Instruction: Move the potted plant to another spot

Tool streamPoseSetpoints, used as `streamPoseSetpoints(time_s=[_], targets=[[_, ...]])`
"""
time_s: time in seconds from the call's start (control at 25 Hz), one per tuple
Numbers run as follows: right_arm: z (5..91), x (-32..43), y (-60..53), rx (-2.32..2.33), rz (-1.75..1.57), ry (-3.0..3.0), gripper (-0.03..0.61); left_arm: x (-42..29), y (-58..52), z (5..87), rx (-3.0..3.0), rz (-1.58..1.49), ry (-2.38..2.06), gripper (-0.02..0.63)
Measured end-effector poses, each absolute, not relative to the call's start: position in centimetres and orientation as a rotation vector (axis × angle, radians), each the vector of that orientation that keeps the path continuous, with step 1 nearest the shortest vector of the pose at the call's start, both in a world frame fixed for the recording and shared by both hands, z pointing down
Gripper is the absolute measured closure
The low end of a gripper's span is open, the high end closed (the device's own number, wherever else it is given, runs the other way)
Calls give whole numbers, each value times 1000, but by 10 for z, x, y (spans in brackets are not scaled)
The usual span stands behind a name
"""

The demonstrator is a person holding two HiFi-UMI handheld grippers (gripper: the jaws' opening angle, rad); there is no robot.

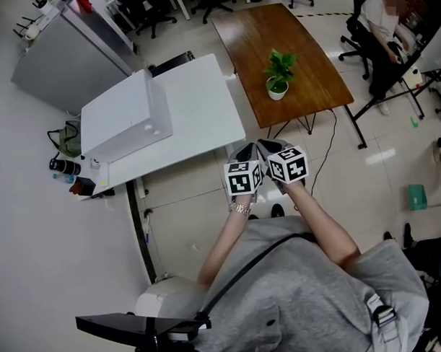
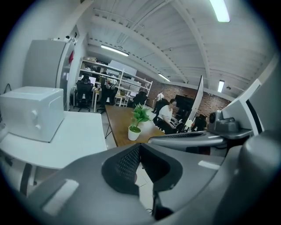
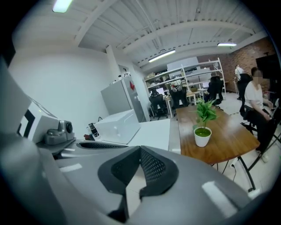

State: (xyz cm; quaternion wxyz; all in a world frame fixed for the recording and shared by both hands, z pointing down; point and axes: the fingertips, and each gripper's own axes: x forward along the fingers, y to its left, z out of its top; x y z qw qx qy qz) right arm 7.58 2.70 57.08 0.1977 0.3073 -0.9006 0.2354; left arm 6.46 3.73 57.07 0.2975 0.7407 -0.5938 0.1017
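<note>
The potted plant (image 1: 277, 76), green leaves in a small white pot, stands near the front edge of a brown wooden table (image 1: 311, 74). It also shows ahead in the left gripper view, plant (image 2: 137, 125), and in the right gripper view, plant (image 3: 203, 129). Both grippers hang side by side over the floor, well short of the table and apart from the plant. My left gripper (image 1: 247, 149) is shut with nothing in it, tips touching (image 2: 140, 146). My right gripper (image 1: 268, 145) is likewise shut and empty (image 3: 140, 147).
A white table (image 1: 201, 99) with a white box (image 1: 125, 118) on it stands left of the wooden table. A grey cabinet (image 1: 65, 65) is at the far left. A seated person (image 1: 381, 26) and office chairs are at the back right. Cables run under the wooden table.
</note>
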Motion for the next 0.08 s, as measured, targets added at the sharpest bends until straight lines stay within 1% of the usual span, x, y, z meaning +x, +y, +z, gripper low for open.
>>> streamPoseSetpoints(time_s=[0.08], targets=[[569,77,27,835,660,-2530,577,67,37,570,1964,274,-1583,597]])
